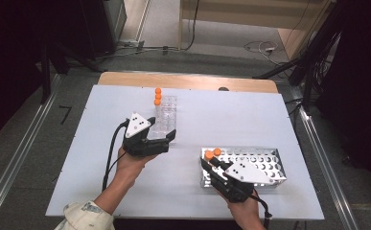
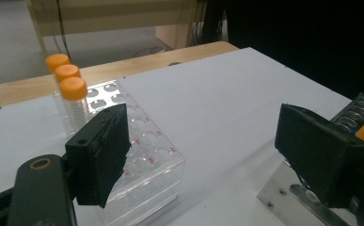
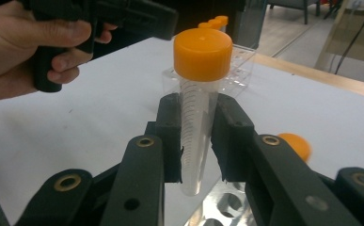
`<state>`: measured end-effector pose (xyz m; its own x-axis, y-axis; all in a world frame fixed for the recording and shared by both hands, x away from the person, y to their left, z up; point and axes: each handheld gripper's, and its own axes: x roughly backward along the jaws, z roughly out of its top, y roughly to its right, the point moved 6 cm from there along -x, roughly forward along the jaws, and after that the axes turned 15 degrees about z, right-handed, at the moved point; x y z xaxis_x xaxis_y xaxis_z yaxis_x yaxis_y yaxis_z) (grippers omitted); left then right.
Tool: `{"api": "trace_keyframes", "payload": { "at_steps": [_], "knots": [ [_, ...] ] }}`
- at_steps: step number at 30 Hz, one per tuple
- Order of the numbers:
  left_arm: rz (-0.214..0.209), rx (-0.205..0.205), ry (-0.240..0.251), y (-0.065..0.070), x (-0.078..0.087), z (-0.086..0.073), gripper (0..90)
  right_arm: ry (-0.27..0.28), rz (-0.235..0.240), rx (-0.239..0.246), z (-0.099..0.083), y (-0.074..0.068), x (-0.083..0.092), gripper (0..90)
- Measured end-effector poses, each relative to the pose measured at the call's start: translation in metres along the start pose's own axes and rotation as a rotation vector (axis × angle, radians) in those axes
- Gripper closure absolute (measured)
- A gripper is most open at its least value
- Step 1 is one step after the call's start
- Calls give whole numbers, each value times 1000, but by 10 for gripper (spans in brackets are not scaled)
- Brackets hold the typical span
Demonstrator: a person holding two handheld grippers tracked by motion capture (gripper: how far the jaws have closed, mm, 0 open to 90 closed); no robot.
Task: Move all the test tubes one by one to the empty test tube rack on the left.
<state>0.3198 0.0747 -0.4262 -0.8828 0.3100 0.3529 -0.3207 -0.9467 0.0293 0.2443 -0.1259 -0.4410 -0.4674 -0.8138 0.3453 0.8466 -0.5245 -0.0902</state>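
My right gripper is shut on a clear tube with an orange cap, held upright just above the metal rack. From above, the gripper hangs over the rack's left end. A second orange-capped tube stands in that rack beside it. My left gripper is open with nothing between its pads. It hovers at the near end of the clear plastic rack, which holds three orange-capped tubes at its far end.
The white board lies on a wooden table. Bare board stretches between the two racks and along the right side. Dark stands and cables line the floor beyond the table.
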Motion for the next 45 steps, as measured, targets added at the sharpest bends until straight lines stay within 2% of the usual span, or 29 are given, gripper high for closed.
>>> {"api": "trace_keyframes", "payload": {
  "at_steps": [6,15,17,22,29,36,45],
  "knots": [
    [-44,-21,3,12,6,3,196,-27,30,6,-3,-6,-16,716],
    [-109,-44,20,28,18,7,212,-69,57,-42,-8,0,-40,716],
    [-132,-53,18,35,21,7,214,-73,54,-34,-8,1,-44,716],
    [-181,-101,2,52,24,1,265,-73,51,-48,-7,3,-49,716],
    [-244,-135,-27,69,22,-11,365,-85,45,-50,-8,5,-51,716],
    [-253,-137,-27,72,19,-17,492,-85,44,-46,-8,5,-51,716],
    [-267,-133,-32,71,19,-18,600,-80,45,-46,-8,4,-50,716]
  ]
}}
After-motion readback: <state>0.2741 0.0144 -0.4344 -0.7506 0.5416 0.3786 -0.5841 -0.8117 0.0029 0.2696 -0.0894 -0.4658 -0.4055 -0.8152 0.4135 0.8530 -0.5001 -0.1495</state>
